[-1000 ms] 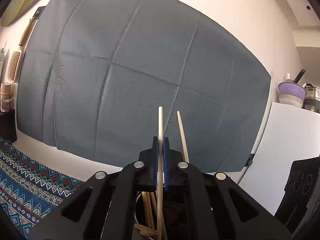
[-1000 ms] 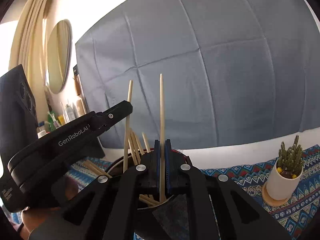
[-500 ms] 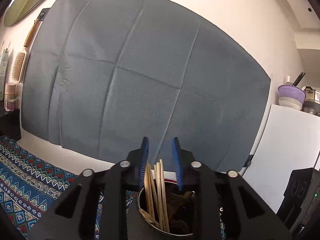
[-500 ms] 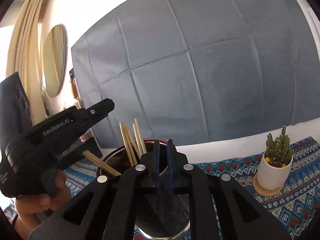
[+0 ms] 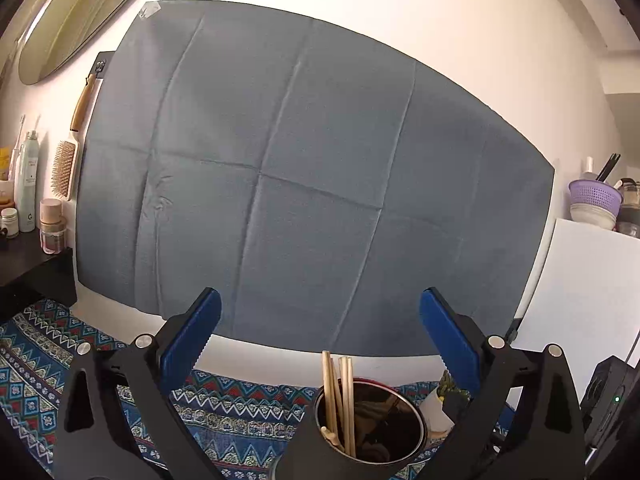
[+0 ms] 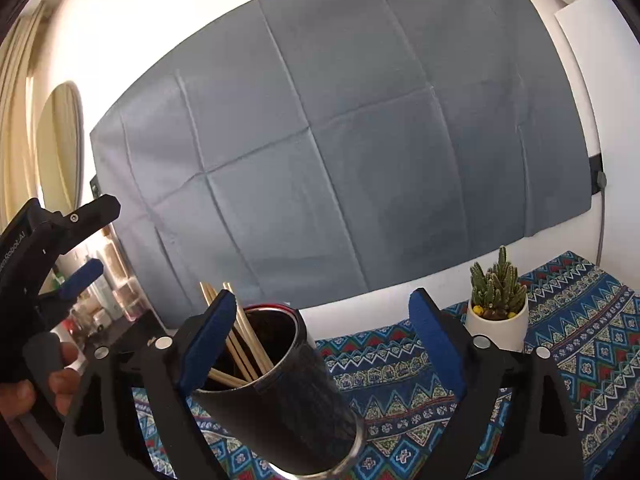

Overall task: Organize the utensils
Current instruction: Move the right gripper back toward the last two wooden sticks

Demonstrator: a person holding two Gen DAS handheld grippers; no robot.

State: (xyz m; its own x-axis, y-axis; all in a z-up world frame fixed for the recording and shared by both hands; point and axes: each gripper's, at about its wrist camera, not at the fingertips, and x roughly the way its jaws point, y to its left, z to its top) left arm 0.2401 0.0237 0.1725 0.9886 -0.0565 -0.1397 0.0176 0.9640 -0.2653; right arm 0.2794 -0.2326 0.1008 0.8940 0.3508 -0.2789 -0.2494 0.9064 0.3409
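A dark metal cup (image 5: 372,424) holds several wooden chopsticks (image 5: 340,396) that lean to its left side. In the left wrist view my left gripper (image 5: 320,320) is open and empty, above and behind the cup. In the right wrist view the same cup (image 6: 280,392) stands low between my fingers with the chopsticks (image 6: 236,336) inside it. My right gripper (image 6: 322,320) is open and empty. The left gripper (image 6: 80,240) shows at the left edge of that view, held in a hand.
A patterned blue cloth (image 6: 560,340) covers the table. A small cactus in a white pot (image 6: 496,312) stands right of the cup. A grey cloth (image 5: 300,180) hangs on the wall. Bottles and a hairbrush (image 5: 64,168) are at the left. A white cabinet (image 5: 580,288) is at the right.
Both grippers let go of a chopstick each into the cup. Both have opened wide and pulled back from it.
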